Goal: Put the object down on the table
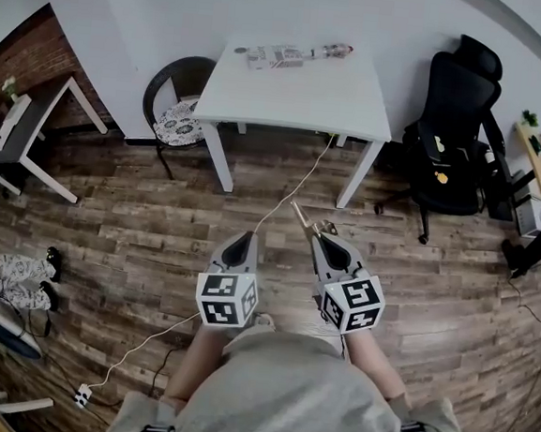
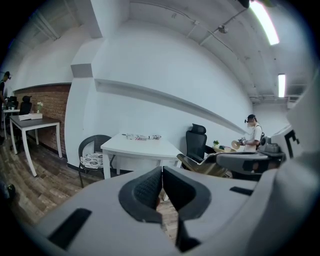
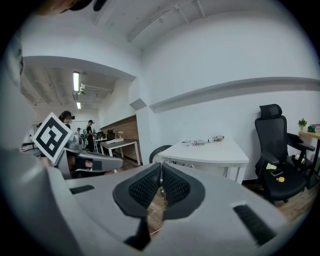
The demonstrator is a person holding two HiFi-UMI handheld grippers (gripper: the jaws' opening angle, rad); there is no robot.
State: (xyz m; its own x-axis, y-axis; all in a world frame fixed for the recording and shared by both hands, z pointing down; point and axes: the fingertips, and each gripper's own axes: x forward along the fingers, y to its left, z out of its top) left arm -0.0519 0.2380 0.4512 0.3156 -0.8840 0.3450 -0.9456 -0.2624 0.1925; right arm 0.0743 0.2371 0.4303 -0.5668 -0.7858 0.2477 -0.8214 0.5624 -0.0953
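text: none legible | items [image 1: 286,56] on white table [image 1: 304,100]: print too small

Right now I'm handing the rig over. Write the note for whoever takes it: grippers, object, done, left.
Left gripper: shut, nothing in it.
Right gripper: shut on the thin gold object, which sticks out ahead of it.
White table: ahead of the person, not yet reached; some clutter lies at its far edge.
Done: object is in hand.
Left: walk up, set it on the table, open the right gripper.
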